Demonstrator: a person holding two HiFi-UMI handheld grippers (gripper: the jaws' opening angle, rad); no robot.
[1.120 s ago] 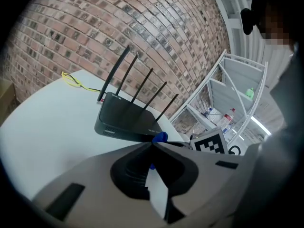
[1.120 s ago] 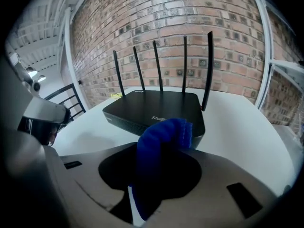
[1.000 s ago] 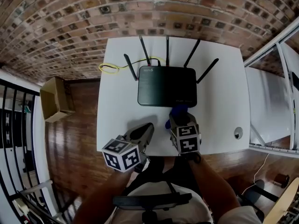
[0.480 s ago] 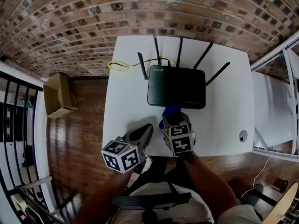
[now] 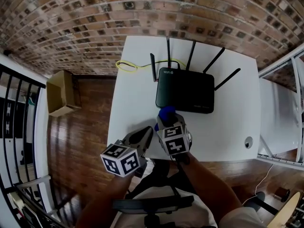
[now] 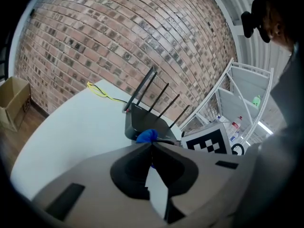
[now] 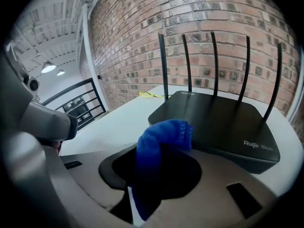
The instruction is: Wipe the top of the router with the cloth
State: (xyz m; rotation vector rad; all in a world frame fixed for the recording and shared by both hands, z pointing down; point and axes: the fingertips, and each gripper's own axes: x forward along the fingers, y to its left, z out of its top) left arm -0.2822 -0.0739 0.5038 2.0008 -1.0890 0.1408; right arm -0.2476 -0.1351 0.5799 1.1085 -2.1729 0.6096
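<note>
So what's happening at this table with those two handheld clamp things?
A person holds a gripper in each hand. The right gripper clamps a blue cloth just in front of the black router on the white table; wiping its top hasn't begun. The left gripper is shut and empty.

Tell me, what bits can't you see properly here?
- The cloth: its lower end, in the right gripper view, is buried between the jaws.
- The yellow cable: its far end, in the head view, goes behind the router.
- The small round thing on the table: in the head view, too small to name.
</note>
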